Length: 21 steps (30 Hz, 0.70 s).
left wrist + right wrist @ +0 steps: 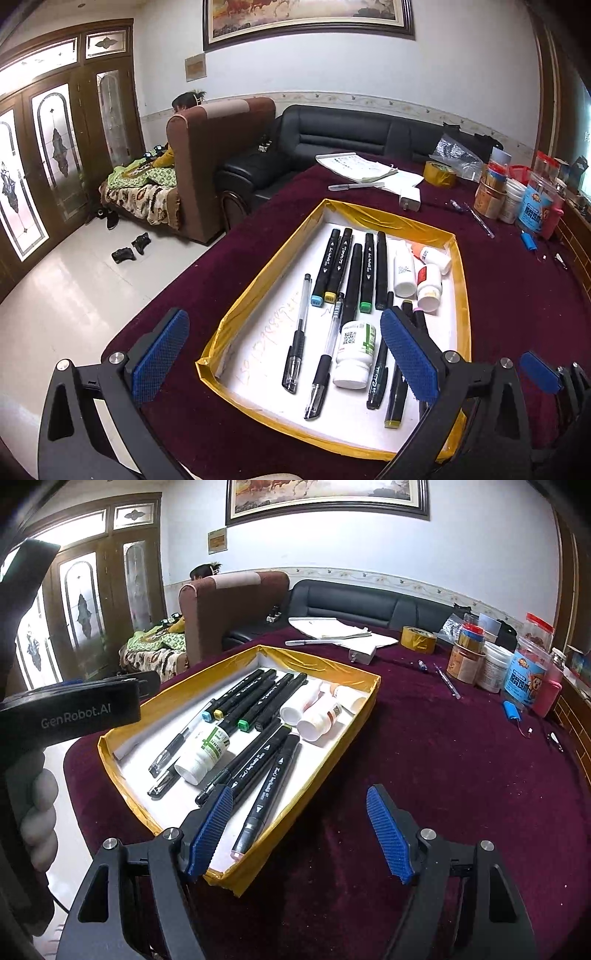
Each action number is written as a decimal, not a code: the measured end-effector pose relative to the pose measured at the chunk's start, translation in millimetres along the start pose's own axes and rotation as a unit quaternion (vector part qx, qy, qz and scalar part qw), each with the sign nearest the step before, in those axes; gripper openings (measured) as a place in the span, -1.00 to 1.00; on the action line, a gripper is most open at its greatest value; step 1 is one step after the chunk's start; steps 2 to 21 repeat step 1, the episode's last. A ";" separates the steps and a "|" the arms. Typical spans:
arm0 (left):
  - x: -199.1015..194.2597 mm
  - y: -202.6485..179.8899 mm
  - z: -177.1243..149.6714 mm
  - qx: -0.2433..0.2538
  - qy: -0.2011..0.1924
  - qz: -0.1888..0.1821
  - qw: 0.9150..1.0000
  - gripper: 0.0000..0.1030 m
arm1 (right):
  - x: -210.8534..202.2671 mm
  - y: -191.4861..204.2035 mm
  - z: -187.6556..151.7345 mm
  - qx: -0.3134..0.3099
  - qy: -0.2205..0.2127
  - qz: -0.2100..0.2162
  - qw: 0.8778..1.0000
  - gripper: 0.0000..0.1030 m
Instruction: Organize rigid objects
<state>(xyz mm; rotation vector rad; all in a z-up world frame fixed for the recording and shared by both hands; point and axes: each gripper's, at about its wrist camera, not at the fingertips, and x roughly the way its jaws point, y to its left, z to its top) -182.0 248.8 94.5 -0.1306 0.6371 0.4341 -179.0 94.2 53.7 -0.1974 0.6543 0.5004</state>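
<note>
- A shallow tray [391, 218] with gold-taped walls and a white floor sits on a table covered in dark maroon cloth [461, 760].
- Inside the tray, five black markers [354, 273] lie side by side toward the far end, three of them showing blue, yellow and green end caps.
- Two clear gel pens [297, 332] lie on the tray's left side, and a white pill bottle with a green label [355, 352] rests on its side beside them.
- Three more white bottles [321, 710] lie together in the far right corner of the tray.
- More dark markers [264, 771] lie along the tray's near right side, one with a pale pink tip.
- The left gripper [284, 350] hovers over the tray's near end, jaws spread wide and holding nothing.
- The right gripper [299, 836] is also wide apart and empty; its left blue pad [210, 830] is over the tray's near corner, its right pad over bare cloth.
- Farther back on the table are papers [369, 170], a white pen, a charger plug [410, 201], a roll of yellow tape [419, 638] and a cluster of jars [495, 668].
- A black sofa [351, 136] stands behind the table.
</note>
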 end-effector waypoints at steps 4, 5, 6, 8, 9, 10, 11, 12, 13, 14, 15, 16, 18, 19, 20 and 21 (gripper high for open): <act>0.3 -0.7 1.1 0.001 0.000 -0.001 1.000 1.00 | -0.4 -1.1 0.7 0.000 0.000 0.002 1.000 0.38; 0.3 -0.7 1.1 0.001 0.000 -0.001 1.000 1.00 | -0.4 -1.1 0.7 0.000 0.000 0.002 1.000 0.38; 0.3 -0.7 1.1 0.001 0.000 -0.001 1.000 1.00 | -0.4 -1.1 0.7 0.000 0.000 0.002 1.000 0.38; 0.3 -0.7 1.1 0.001 0.000 -0.001 1.000 1.00 | -0.4 -1.1 0.7 0.000 0.000 0.002 1.000 0.38; 0.3 -0.7 1.1 0.001 0.000 -0.001 1.000 1.00 | -0.4 -1.1 0.7 0.000 0.000 0.002 1.000 0.38; 0.3 -0.7 1.1 0.001 0.000 -0.001 1.000 1.00 | -0.4 -1.1 0.7 0.000 0.000 0.002 1.000 0.38; 0.3 -0.7 1.1 0.001 0.000 -0.001 1.000 1.00 | -0.4 -1.1 0.7 0.000 0.000 0.002 1.000 0.38; 0.3 -0.7 1.1 0.001 0.000 -0.001 1.000 1.00 | -0.4 -1.1 0.7 0.000 0.000 0.002 1.000 0.38; 0.3 -0.7 1.1 0.001 0.000 -0.001 1.000 1.00 | -0.4 -1.1 0.7 0.000 0.000 0.002 1.000 0.38; 0.3 -0.7 1.1 0.001 0.000 -0.001 1.000 1.00 | -0.4 -1.1 0.7 0.000 0.000 0.002 1.000 0.38; 0.3 -0.7 1.1 0.001 0.000 -0.001 1.000 1.00 | -0.4 -1.1 0.7 0.000 0.000 0.002 1.000 0.38; 0.3 -0.7 1.1 0.001 0.000 -0.001 1.000 1.00 | -0.4 -1.1 0.7 0.000 0.000 0.002 1.000 0.38; 0.3 -0.7 1.1 0.001 0.000 -0.001 1.000 1.00 | -0.4 -1.1 0.7 0.000 0.000 0.002 1.000 0.38; 0.3 -0.7 1.1 0.001 0.000 -0.001 1.000 1.00 | -0.4 -1.1 0.7 0.000 0.000 0.002 1.000 0.38; 0.3 -0.7 1.1 0.001 0.000 -0.001 1.000 1.00 | -0.4 -1.1 0.7 0.000 0.000 0.002 1.000 0.38; 0.3 -0.7 1.1 0.001 0.000 -0.001 1.000 1.00 | -0.4 -1.1 0.7 0.000 0.000 0.002 1.000 0.38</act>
